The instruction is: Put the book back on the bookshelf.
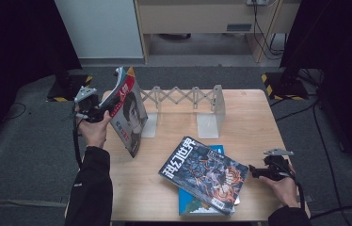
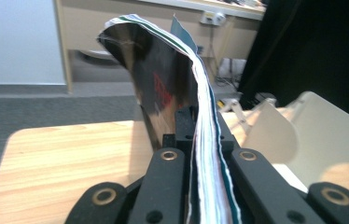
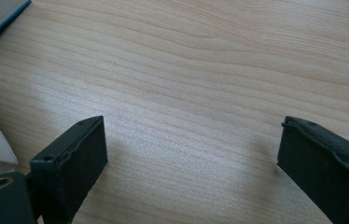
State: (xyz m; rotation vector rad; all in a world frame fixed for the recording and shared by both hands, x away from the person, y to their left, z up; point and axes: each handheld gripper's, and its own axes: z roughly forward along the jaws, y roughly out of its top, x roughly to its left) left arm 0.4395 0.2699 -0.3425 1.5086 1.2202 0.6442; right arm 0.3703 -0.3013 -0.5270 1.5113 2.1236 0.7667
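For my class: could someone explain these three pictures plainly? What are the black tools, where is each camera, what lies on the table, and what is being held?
A person sits at a wooden table with a hand-held two-jaw clamp in each hand. The high view looks down from above; each of the other two views comes from a camera riding on one clamp, looking along its black jaws. The left gripper is shut on the edge of a magazine, lifted upright near a metal folding book rack. The right gripper rests open above bare wood, holding nothing. On the table lie a dark comic-style magazine on top of a blue book.
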